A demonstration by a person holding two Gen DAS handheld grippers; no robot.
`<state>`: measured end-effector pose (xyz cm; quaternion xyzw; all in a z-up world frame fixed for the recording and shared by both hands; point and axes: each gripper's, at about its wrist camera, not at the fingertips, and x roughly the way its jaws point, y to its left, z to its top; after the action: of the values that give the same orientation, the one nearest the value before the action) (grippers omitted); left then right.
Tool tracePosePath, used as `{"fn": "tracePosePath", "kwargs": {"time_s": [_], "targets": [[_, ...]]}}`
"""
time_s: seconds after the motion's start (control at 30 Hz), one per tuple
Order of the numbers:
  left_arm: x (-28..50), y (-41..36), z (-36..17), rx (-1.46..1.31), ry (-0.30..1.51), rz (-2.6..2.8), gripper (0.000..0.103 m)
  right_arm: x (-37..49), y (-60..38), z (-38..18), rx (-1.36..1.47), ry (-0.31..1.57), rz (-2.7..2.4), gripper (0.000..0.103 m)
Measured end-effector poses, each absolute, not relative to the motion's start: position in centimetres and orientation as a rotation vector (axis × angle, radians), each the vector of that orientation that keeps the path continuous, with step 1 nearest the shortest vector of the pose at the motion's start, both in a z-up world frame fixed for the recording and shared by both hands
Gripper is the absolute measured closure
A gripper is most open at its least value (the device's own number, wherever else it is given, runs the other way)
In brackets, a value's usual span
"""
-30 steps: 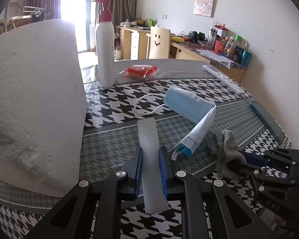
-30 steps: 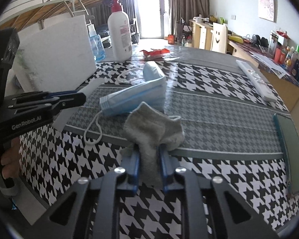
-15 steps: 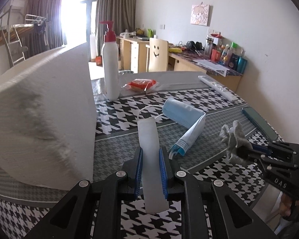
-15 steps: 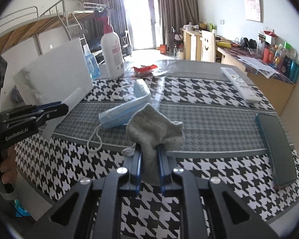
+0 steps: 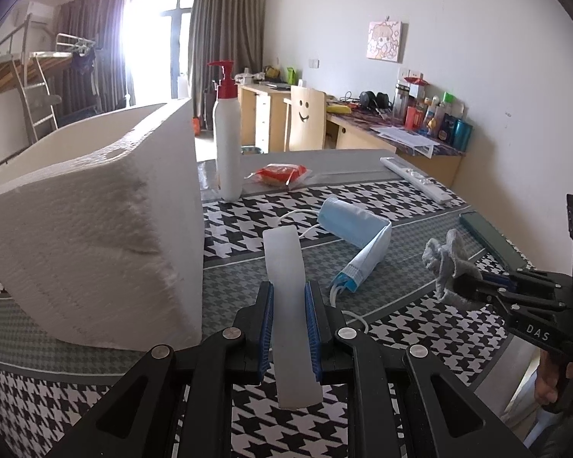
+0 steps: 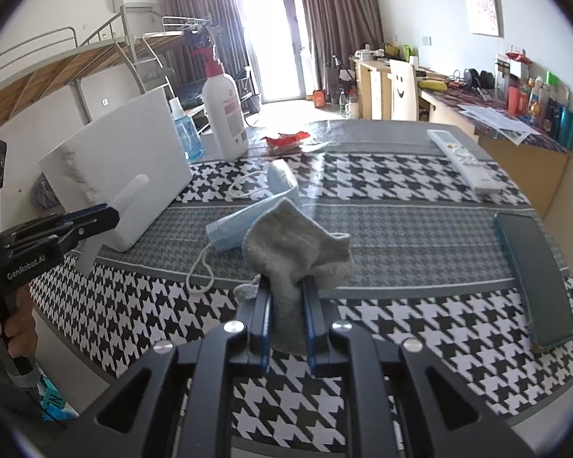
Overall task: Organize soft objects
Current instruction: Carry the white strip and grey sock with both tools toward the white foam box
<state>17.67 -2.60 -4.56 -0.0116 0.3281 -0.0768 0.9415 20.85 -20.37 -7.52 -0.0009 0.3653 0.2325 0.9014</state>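
My left gripper (image 5: 289, 294) is shut on a pale translucent soft strip (image 5: 286, 267) and holds it above the table; it also shows at the left of the right wrist view (image 6: 110, 215). My right gripper (image 6: 285, 286) is shut on a grey sock (image 6: 286, 244), lifted off the table; the sock shows at the right of the left wrist view (image 5: 445, 263). A blue face mask (image 5: 357, 234) with white ear loops lies on the houndstooth tablecloth (image 6: 401, 187) between the grippers. A white foam box (image 5: 95, 221) stands at the left.
A white pump bottle (image 5: 228, 145) with a red top and a red snack packet (image 5: 280, 173) stand at the back. A small blue bottle (image 6: 185, 135) is behind the box. A white remote (image 6: 464, 162) and a dark phone (image 6: 531, 267) lie at the right.
Both grippers have risen and pulled back from the table. The sock has been lifted off the cloth. The strip stays held in my left gripper.
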Motion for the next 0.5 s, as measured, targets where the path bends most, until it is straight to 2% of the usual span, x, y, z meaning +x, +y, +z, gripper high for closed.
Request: {"fn": "tracePosePath", "kwargs": {"time_s": [0.23,0.33,0.4,0.5], "targets": [[17.6,-2.4,-4.7,-0.021,0.670,-0.153,0.085,20.7,-19.9,-8.3,-0.025,0.767,0.484,0.084],[17.6,-2.3,-4.8,-0.023,0.672,-0.152,0.085,20.4,-20.0,-8.3,-0.040,0.760,0.477,0.068],[17.5,-2.2,-4.9,-0.024,0.673,-0.155,0.085,20.1,-20.3,-8.1,-0.042,0.748,0.467,0.050],[17.4,-2.3,-5.1,-0.026,0.676,-0.159,0.085,19.8,-20.5,-7.9,-0.051,0.741,0.466,0.048]]}}
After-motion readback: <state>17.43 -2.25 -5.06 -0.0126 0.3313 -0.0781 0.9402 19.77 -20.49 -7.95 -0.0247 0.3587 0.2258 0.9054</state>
